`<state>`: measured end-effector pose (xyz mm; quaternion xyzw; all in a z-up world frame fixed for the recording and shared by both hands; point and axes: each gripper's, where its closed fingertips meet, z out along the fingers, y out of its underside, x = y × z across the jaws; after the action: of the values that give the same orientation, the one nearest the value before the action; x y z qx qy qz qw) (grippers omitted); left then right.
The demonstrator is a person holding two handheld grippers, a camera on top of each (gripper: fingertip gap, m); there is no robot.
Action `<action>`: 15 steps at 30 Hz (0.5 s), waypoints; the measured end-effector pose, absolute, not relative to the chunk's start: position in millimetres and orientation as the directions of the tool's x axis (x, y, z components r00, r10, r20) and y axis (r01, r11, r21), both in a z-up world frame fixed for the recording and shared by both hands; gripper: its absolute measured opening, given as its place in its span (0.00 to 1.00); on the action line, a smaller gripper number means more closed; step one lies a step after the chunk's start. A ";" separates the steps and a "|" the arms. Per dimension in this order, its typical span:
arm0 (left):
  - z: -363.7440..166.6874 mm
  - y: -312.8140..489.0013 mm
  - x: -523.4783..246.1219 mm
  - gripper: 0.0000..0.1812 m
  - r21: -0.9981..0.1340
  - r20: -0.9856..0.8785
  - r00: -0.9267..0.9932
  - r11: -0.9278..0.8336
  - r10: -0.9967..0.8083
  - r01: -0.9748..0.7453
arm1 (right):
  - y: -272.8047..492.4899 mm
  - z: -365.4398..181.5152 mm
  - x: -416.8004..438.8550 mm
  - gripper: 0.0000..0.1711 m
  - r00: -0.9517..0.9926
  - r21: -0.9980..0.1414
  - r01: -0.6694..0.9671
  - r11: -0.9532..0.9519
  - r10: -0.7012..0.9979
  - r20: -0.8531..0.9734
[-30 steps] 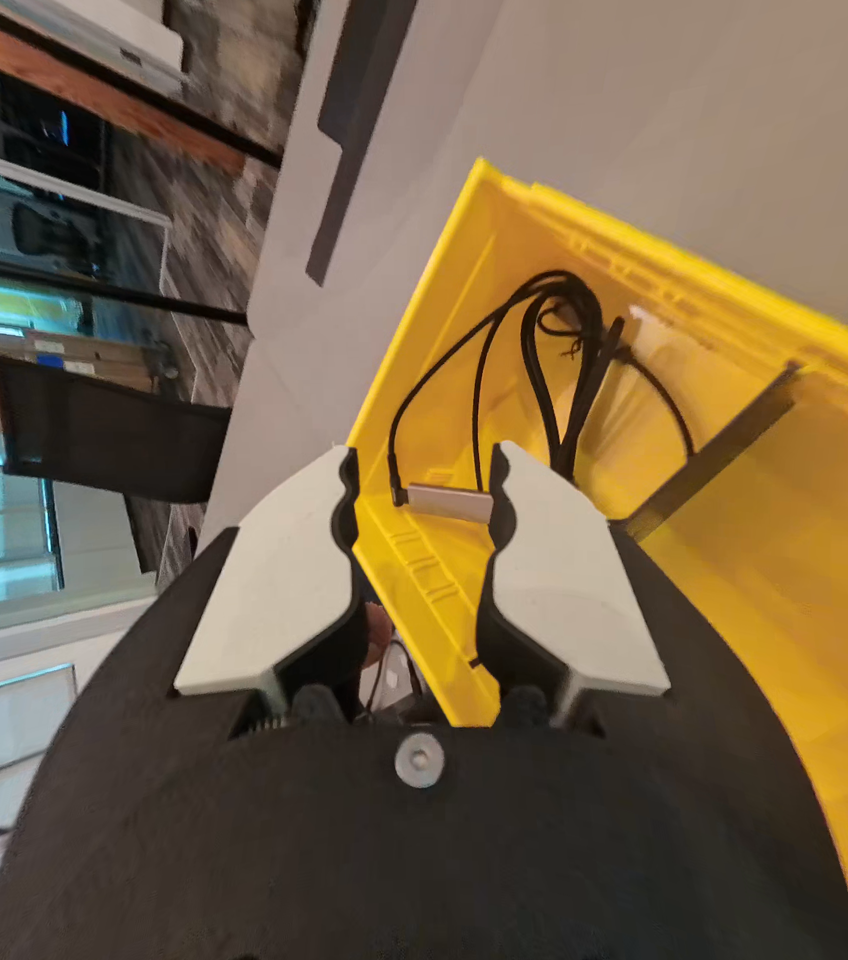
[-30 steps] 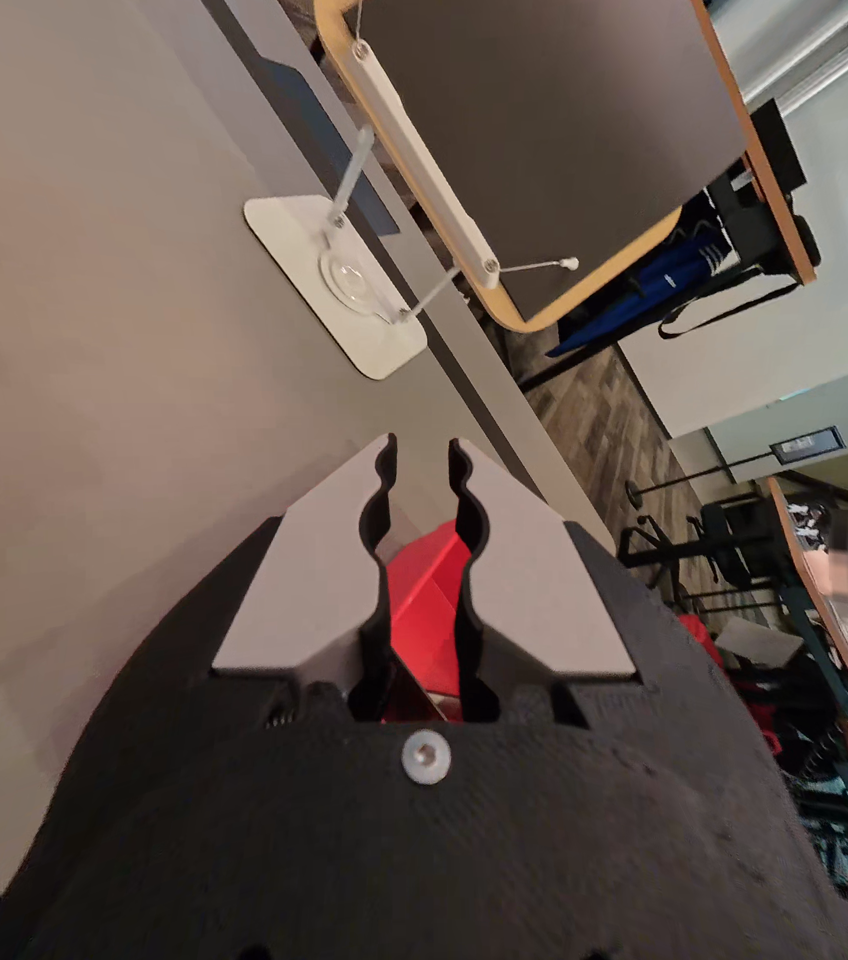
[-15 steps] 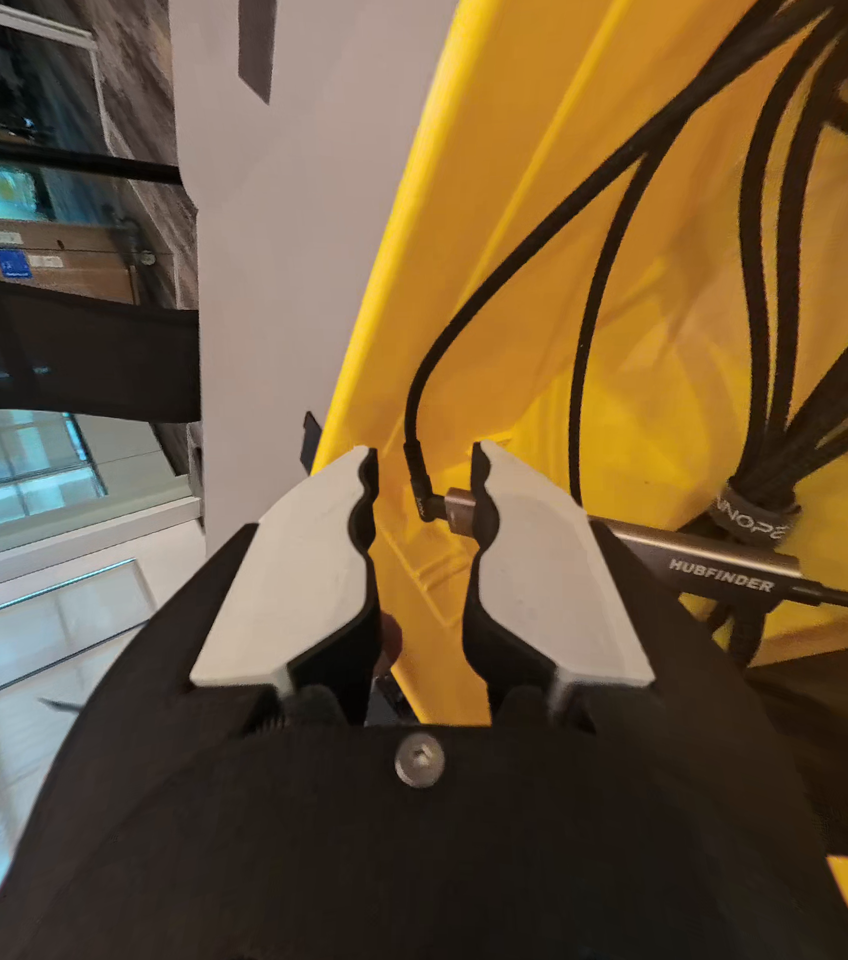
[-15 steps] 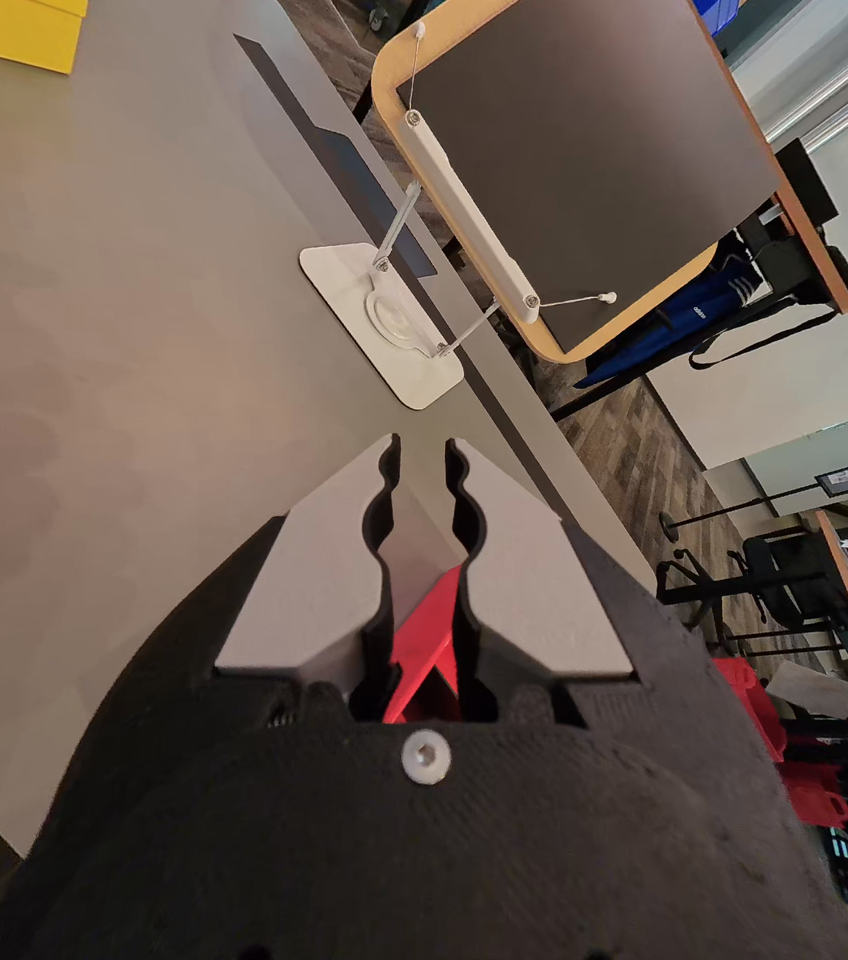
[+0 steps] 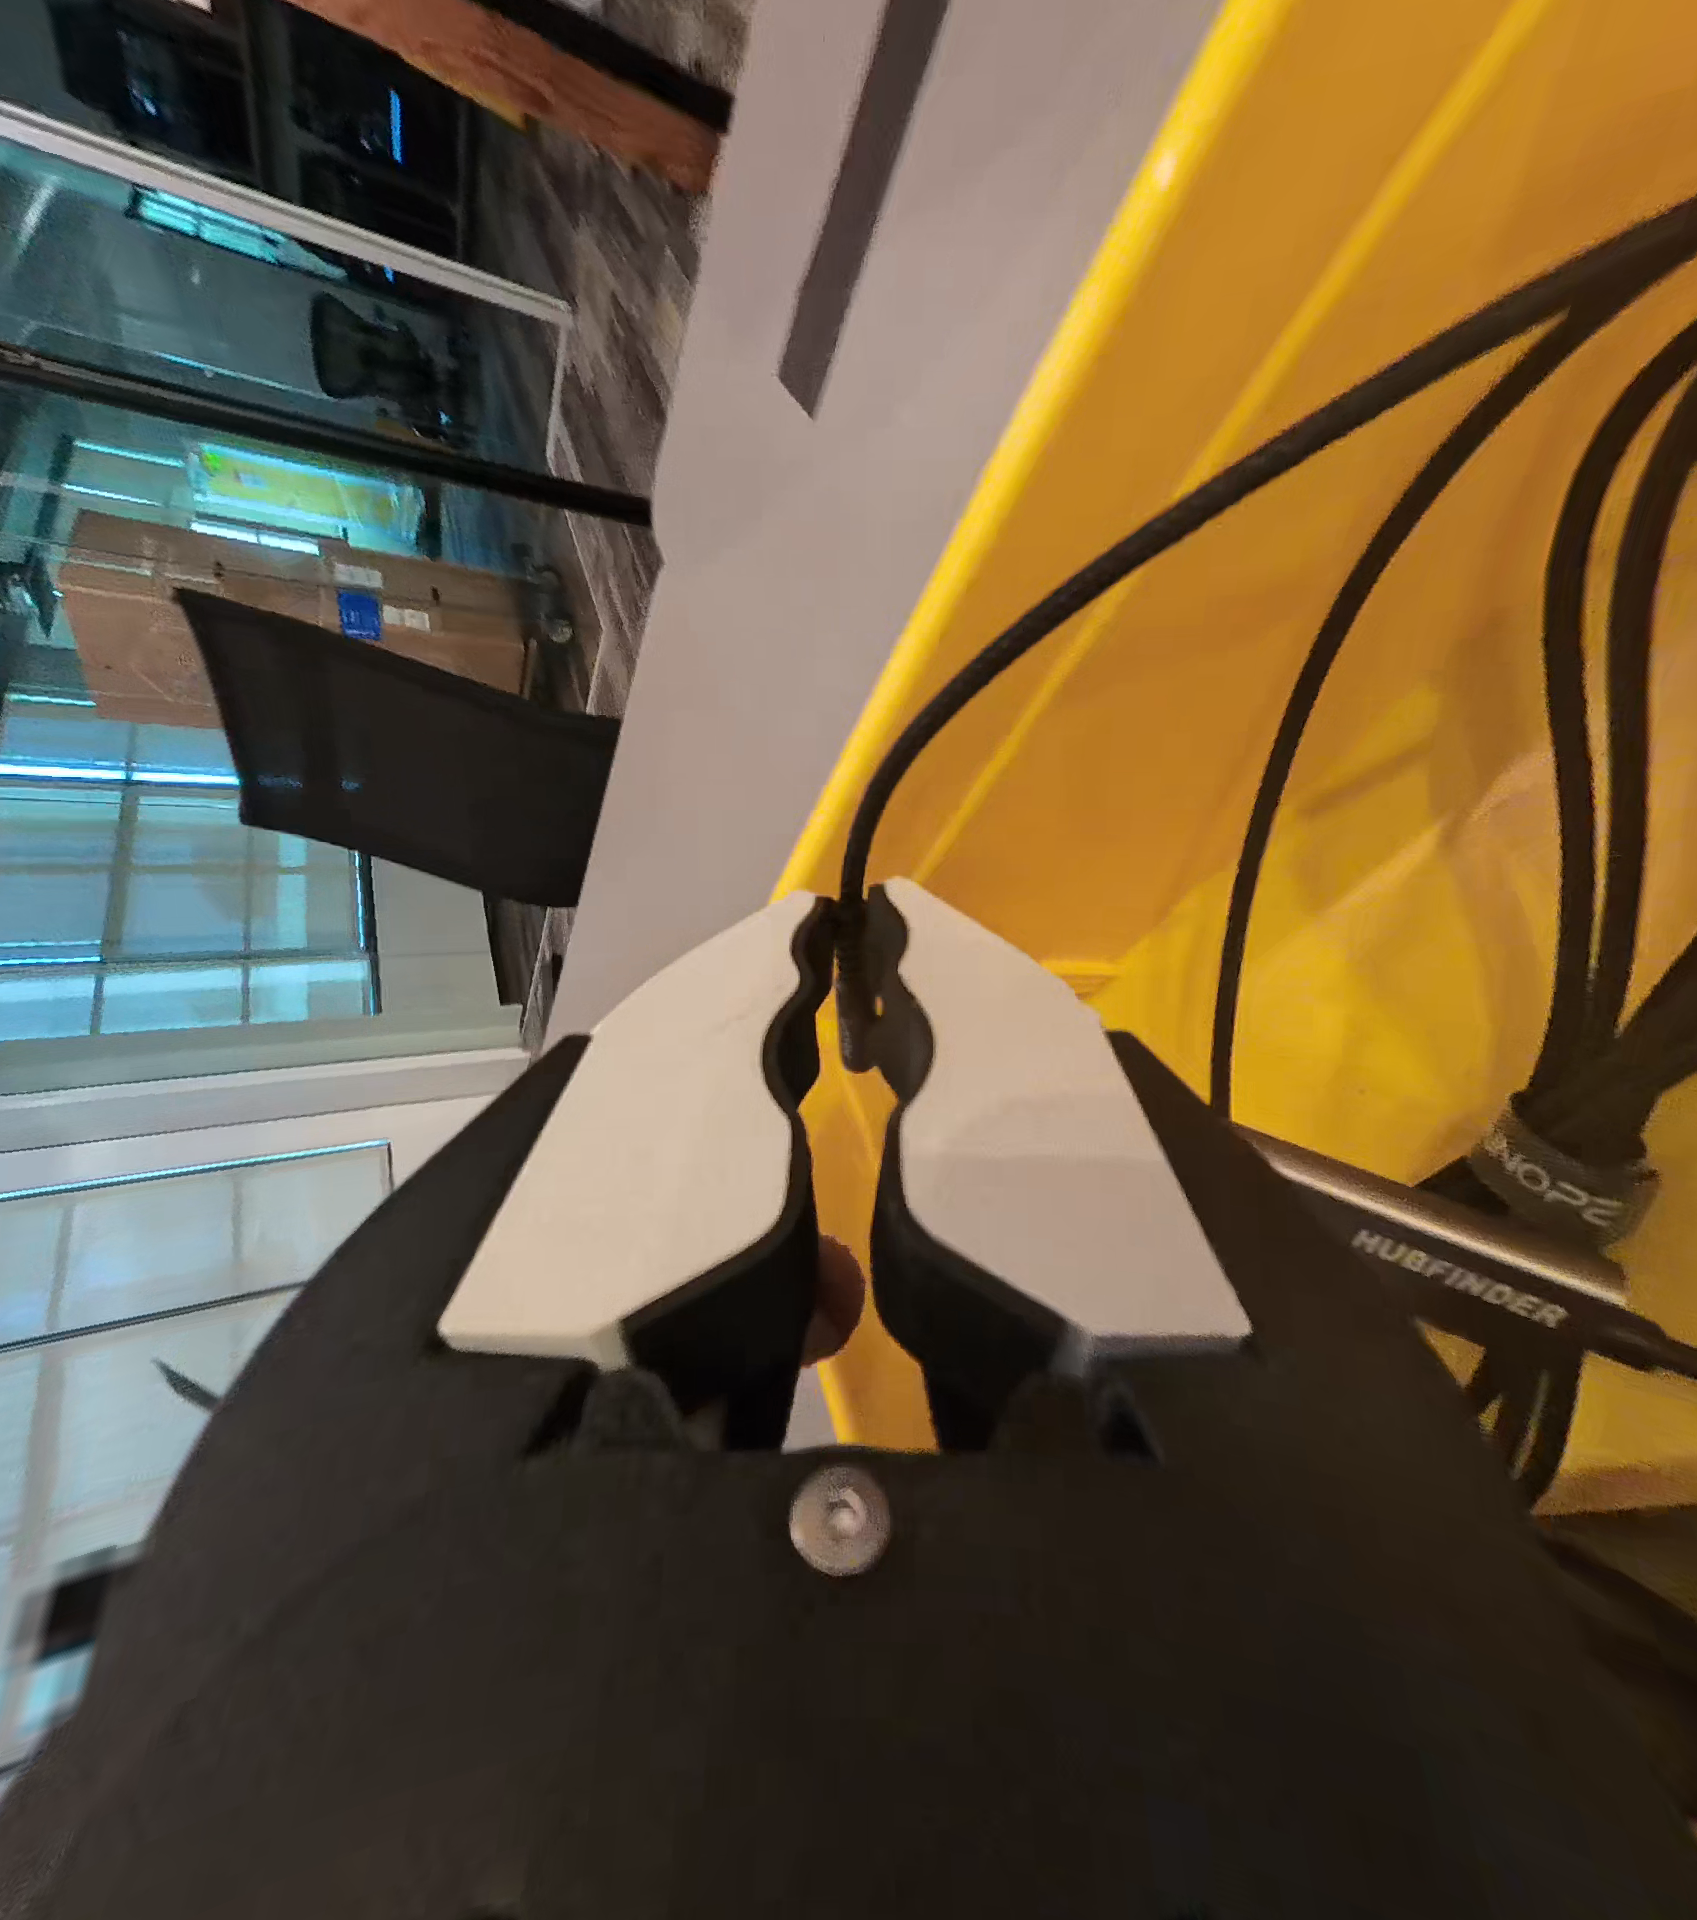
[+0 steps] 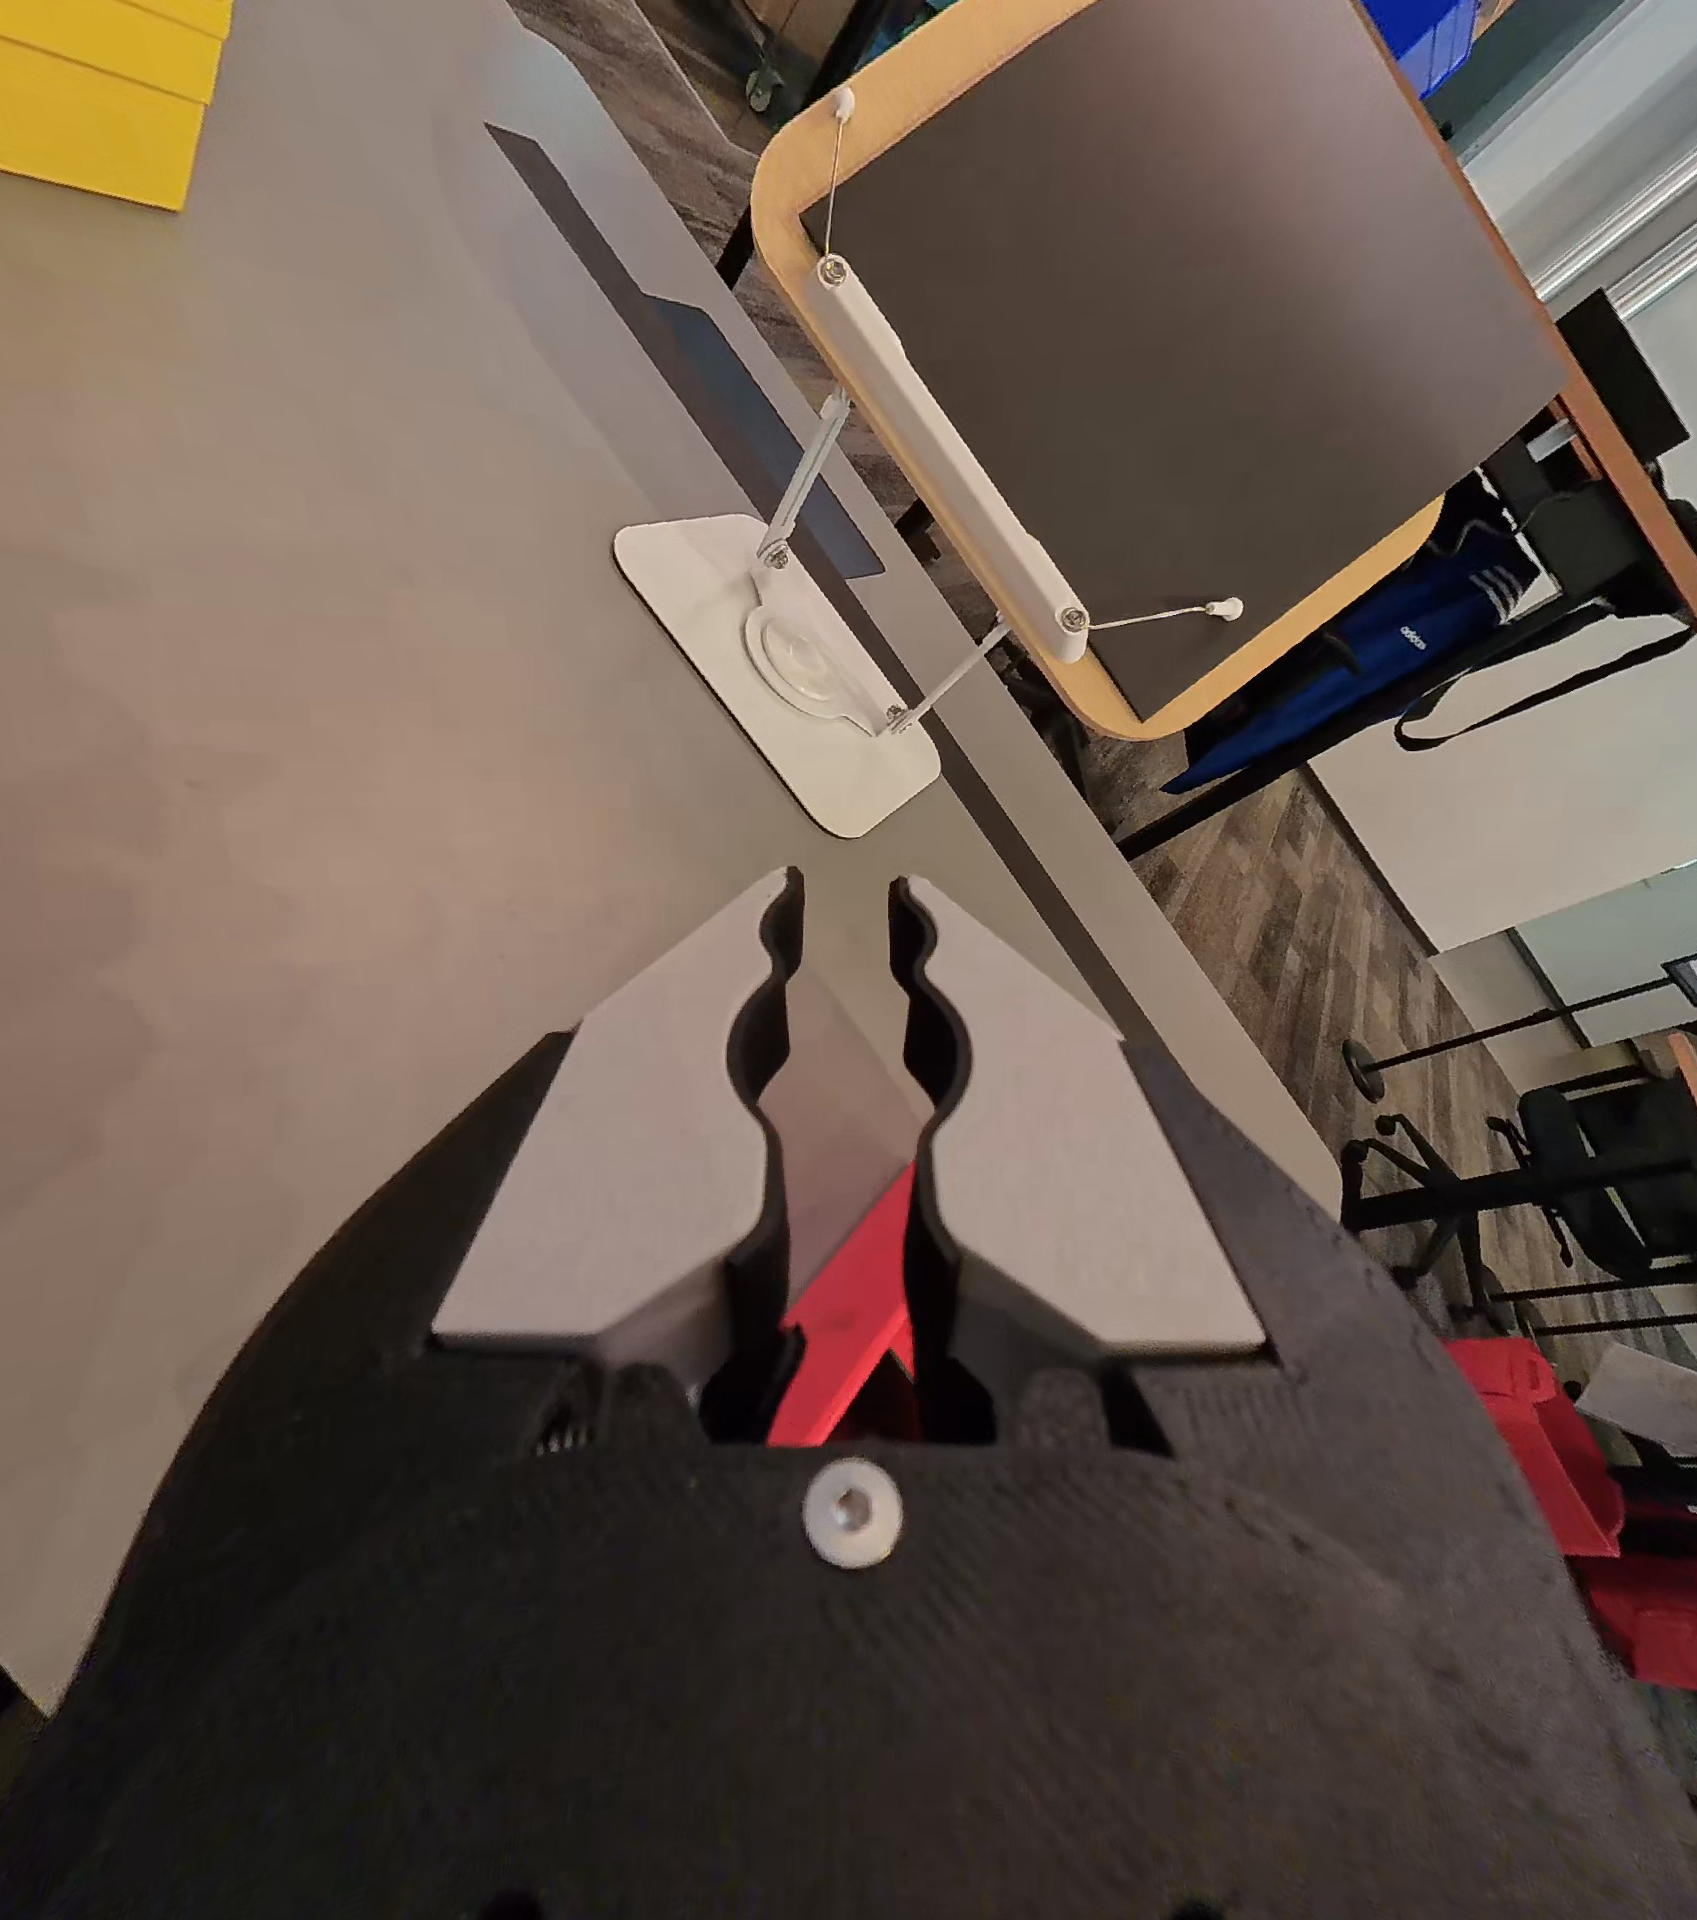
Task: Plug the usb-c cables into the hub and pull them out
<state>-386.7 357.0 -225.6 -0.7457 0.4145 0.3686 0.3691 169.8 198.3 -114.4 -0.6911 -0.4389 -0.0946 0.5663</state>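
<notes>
While the left gripper (image 5: 849,914) pinches a black usb-c cable (image 5: 979,675) at its plug end inside the yellow bin (image 5: 1239,312), the cable runs up and right from the fingertips. Just right of the gripper lies the grey hub (image 5: 1446,1247), its long axis slanting down-right. Over the grey counter (image 6: 252,623), the right gripper (image 6: 846,899) is narrowly parted and empty.

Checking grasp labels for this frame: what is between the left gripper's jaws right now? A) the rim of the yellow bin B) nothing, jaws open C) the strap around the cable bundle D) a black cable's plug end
D: in the left wrist view the left gripper has its jaws closed on the plug end of a black cable, which runs up from the tips over the yellow bin.
</notes>
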 end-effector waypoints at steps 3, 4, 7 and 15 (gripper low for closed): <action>-205.4 349.9 -379.8 0.03 -0.283 -0.872 0.384 -0.330 -0.302 -0.901 | 197.5 -115.1 169.6 0.08 0.601 -0.705 0.708 0.026 0.502 0.622; -200.4 347.5 -378.1 0.03 -0.286 -0.877 0.381 -0.318 -0.294 -0.904 | 197.5 -115.0 169.1 0.08 0.602 -0.706 0.707 0.027 0.502 0.622; -182.4 342.7 -372.7 0.03 -0.298 -0.894 0.370 -0.282 -0.252 -0.912 | 196.6 -115.3 164.5 0.08 0.597 -0.709 0.705 0.035 0.511 0.619; -86.6 332.6 -351.0 0.03 -0.415 -0.903 0.427 -0.163 -0.047 -0.895 | 190.2 -120.6 143.2 0.08 0.565 -0.706 0.705 0.064 0.550 0.615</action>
<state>-351.0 332.6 -86.6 -0.6522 0.3613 0.3951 0.5366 143.2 190.2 -120.6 -0.6805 -0.4611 -0.0686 0.5653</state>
